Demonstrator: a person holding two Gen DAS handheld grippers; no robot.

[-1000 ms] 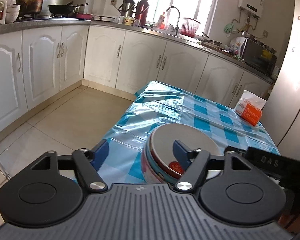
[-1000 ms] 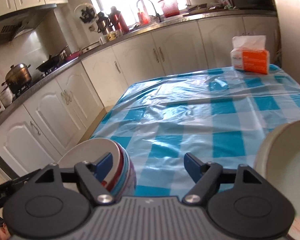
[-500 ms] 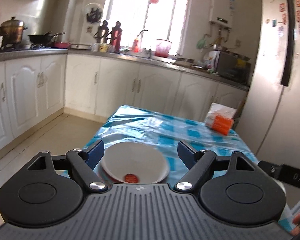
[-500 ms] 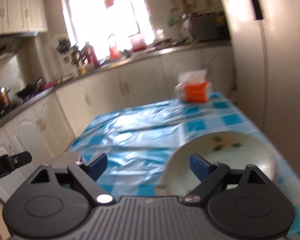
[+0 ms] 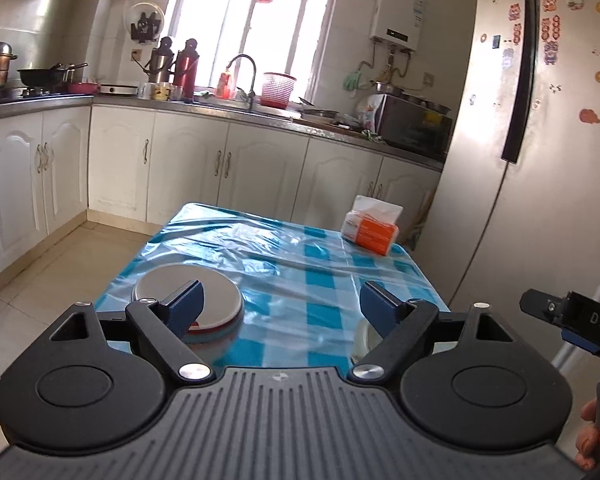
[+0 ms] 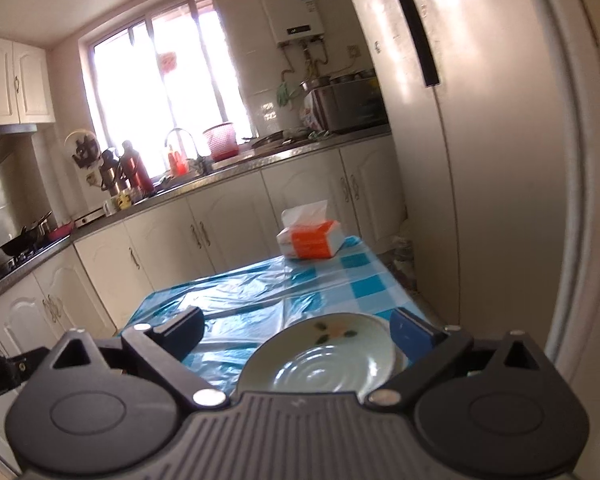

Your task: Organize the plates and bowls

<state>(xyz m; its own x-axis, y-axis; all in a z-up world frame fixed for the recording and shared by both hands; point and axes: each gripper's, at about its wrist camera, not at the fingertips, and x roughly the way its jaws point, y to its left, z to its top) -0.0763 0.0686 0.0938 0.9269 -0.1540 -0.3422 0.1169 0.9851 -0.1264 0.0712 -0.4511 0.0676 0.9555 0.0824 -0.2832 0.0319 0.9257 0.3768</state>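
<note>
Right wrist view: my right gripper fingers opening empty above plate near desk edge; a careless nudge could topple it.

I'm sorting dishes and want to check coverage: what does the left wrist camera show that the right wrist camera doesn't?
Only the left wrist view shows the stack of bowls near the table's left edge, behind the left gripper, whose jaws are opening with nothing between them. Only the right wrist view shows the plate clearly, beyond the right gripper, also opening and empty. Both show the tissue pack on the checked tablecloth.
</note>
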